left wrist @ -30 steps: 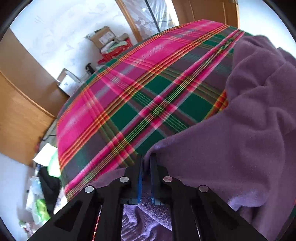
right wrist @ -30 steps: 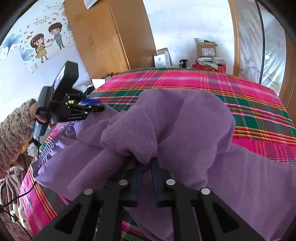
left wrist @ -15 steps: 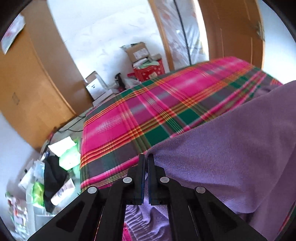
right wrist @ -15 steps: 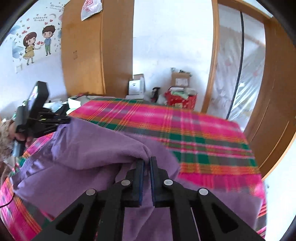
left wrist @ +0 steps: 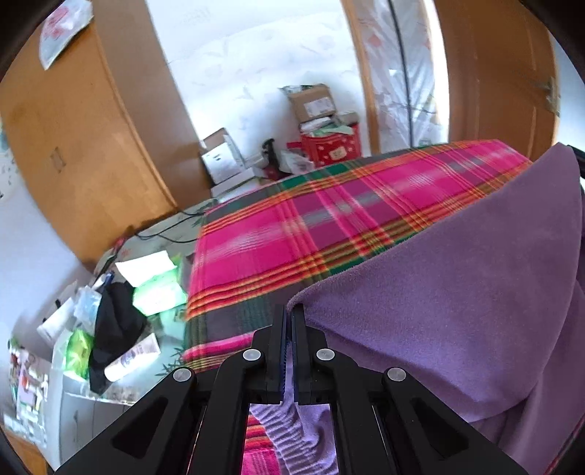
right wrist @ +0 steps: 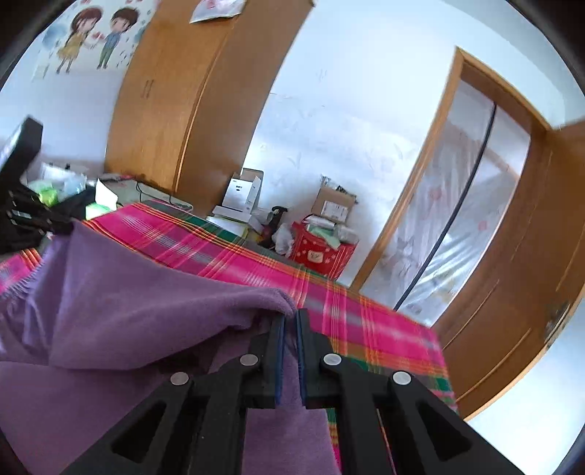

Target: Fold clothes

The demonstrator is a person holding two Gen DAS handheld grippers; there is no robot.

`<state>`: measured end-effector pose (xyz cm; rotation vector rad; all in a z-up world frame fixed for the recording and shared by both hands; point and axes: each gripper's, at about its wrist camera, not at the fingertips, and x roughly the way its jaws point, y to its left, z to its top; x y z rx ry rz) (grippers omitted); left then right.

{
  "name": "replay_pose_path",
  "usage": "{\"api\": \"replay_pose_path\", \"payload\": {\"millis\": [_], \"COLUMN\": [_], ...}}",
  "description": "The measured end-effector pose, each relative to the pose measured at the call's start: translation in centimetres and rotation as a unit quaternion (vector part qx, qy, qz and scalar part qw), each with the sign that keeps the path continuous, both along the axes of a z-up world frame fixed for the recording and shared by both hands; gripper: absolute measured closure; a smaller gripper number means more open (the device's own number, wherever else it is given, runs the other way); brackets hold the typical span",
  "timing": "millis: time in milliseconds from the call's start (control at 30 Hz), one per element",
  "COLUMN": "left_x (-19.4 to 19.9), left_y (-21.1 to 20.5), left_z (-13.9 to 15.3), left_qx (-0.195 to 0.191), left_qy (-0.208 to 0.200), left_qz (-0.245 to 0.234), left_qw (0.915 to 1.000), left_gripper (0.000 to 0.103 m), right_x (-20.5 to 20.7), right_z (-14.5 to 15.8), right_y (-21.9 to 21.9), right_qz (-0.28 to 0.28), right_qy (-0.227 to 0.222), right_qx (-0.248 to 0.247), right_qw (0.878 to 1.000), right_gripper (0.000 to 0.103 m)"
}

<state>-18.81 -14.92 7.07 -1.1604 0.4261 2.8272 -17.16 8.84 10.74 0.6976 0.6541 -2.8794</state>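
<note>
Your left gripper [left wrist: 289, 314] is clenched on an edge of the purple garment [left wrist: 457, 314], a thin strip of fleece pinched between its blue-lined pads. From that pinch the cloth runs up and to the right as a taut sheet, rising to a peak at the far right of the left wrist view; a ribbed, gathered band of the same fabric hangs below the fingers. Your right gripper [right wrist: 289, 317] likewise grips the garment at a rolled edge, the fabric folding over its left finger and draping down to the left. The garment is lifted above the pink, green and orange plaid bed cover [left wrist: 310, 226].

Beyond the bed, cardboard boxes [right wrist: 332, 208] carry shipping labels too small to read, stacked above a red box [right wrist: 321, 252] with a pale label, also unreadable. A white box [right wrist: 243, 192] bears a small dark mark you cannot make out. On the wall left of the wooden wardrobe [right wrist: 190, 95], a cartoon sticker of two children [right wrist: 91, 33] shows no legible writing.
</note>
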Motion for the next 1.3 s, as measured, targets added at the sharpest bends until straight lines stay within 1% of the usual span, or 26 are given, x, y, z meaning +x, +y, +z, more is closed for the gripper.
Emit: {"api": "replay_pose_path", "payload": {"millis": [67, 133, 233, 433, 533, 700, 767, 900, 967, 1067, 1167, 1300], "left_x": [-0.3, -0.6, -1.0, -1.9, -2.8, -3.9, -4.4, -5.1, -5.2, -4.8, -3.8, -1.5], "left_y": [-0.3, -0.6, -1.1, -1.9, -2.4, -2.7, -3.0, -3.5, -3.7, -4.1, -4.5, -5.1], "left_z": [0.2, 0.3, 0.6, 0.4, -0.3, -1.3, -2.0, -3.4, -3.9, -4.1, -3.5, -2.2], "left_qx": [0.001, 0.002, 0.006, 0.006, 0.014, 0.011, 0.009, 0.018, 0.029, 0.039, 0.047, 0.064], "left_qy": [0.000, 0.000, -0.001, -0.002, -0.013, -0.023, -0.031, -0.053, -0.064, -0.073, -0.071, -0.066], "left_qz": [0.009, 0.016, 0.029, 0.054, 0.064, 0.077, 0.083, 0.096, 0.101, 0.100, 0.100, 0.101], "left_qw": [1.0000, 0.9999, 0.9996, 0.9985, 0.9977, 0.9967, 0.9960, 0.9938, 0.9924, 0.9915, 0.9914, 0.9906], "left_gripper": [0.101, 0.101, 0.101, 0.101, 0.101, 0.101, 0.101, 0.099, 0.097, 0.097, 0.096, 0.096], "right_x": [-1.0, -2.4, -4.8, -8.5, -10.3, -13.4, -14.3, -16.1, -16.6, -15.9, -15.3, -13.8], "right_z": [0.0, 0.3, 0.6, -0.7, -1.3, -2.4, -3.3, -5.5, -6.3, -6.8, -6.3, -5.2], "right_y": [-0.5, -0.7, -0.3, -1.6, -2.2, -3.3, -3.8, -4.6, -4.7, -4.4, -3.7, -2.3], "right_qz": [0.002, -0.008, -0.029, -0.052, -0.063, -0.082, -0.085, -0.085, -0.088, -0.086, -0.084, -0.095], "right_qy": [0.004, 0.003, -0.011, -0.043, -0.058, -0.084, -0.094, -0.138, -0.156, -0.167, -0.174, -0.167], "right_qx": [0.010, 0.006, -0.025, -0.014, -0.009, 0.000, 0.008, 0.018, 0.015, -0.001, -0.024, -0.049], "right_qw": [1.000, 1.000, 0.999, 0.998, 0.996, 0.993, 0.992, 0.987, 0.984, 0.982, 0.981, 0.980], "right_gripper": [0.097, 0.097, 0.097, 0.097, 0.097, 0.097, 0.097, 0.097, 0.097, 0.097, 0.095, 0.093]}}
